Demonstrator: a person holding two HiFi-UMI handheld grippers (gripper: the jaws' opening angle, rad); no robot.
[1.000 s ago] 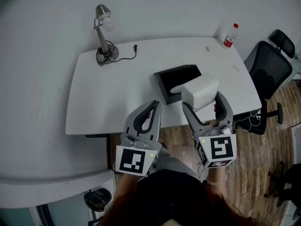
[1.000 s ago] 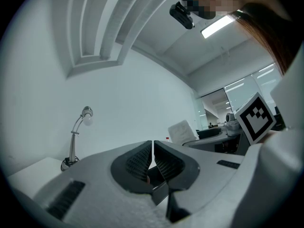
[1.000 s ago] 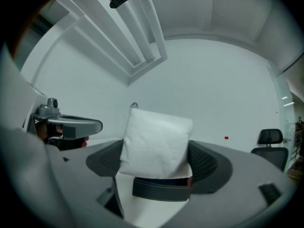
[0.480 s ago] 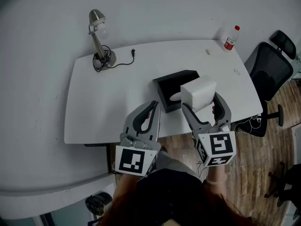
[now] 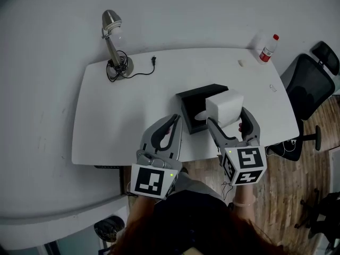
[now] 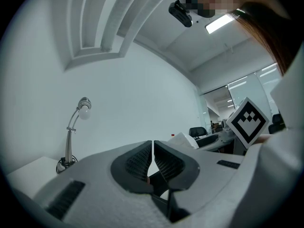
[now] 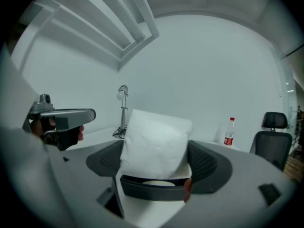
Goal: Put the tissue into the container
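The right gripper point(image 5: 227, 119) clamps the white tissue pack point(image 5: 224, 106) between its jaws, above the near right corner of the black container point(image 5: 190, 101). The pack's long axis rises above the jaws. The left gripper point(image 5: 173, 122) is closed and empty, over the table point(image 5: 133, 110) edge.

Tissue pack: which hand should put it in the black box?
Right. The right hand-held gripper clamps the tissue pack and holds it just over the black container. The left hand-held gripper is shut with nothing in it, off to the container's side.
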